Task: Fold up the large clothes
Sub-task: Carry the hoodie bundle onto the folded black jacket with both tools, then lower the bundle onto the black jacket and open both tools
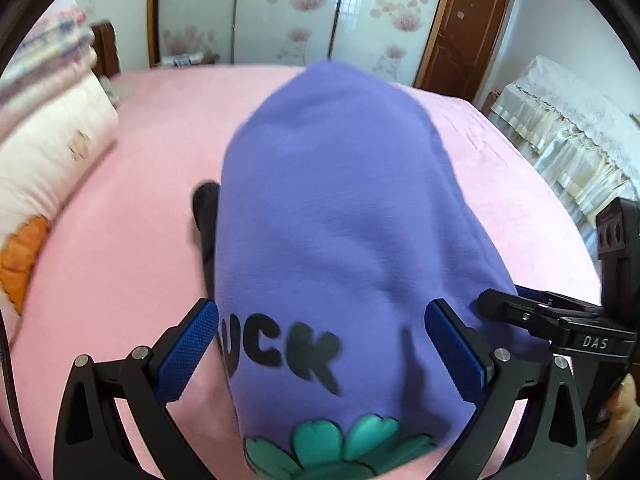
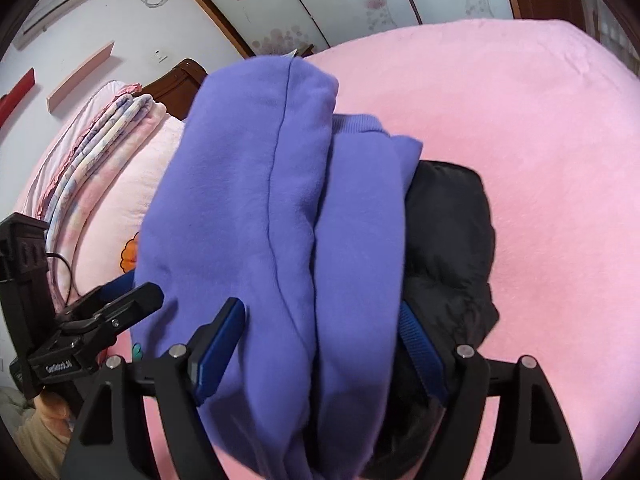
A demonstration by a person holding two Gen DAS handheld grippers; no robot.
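The purple fleece sweatshirt with black lettering and green clover shapes printed on its front (image 1: 340,240) lies on the pink plush bedspread (image 1: 132,208) as a compact, narrow bundle, its layers stacked so that in the right wrist view 2 long folded edges run side by side along its length. It rests on top of a black quilted padded garment (image 2: 448,240), which shows beyond its right edge in that view and as a dark sliver at its left edge in the left wrist view; whether that black piece is neatly folded cannot be told, since most of it is covered. The left gripper (image 1: 324,356) stands with its blue-padded jaws spread wide on either side of the printed end of the sweatshirt, the cloth between them but not pinched. The right gripper (image 2: 320,352) likewise straddles the bundle with its jaws wide apart and grips nothing; its right pad sits down against the black garment. As I read it, the folding of the purple sweatshirt is essentially done and it has been set down on the pile. What may remain is squaring the stack, and any further garments, none of which show here. Folded pastel blankets and a pale floral pillow (image 1: 48,152) lie at the bed's head.
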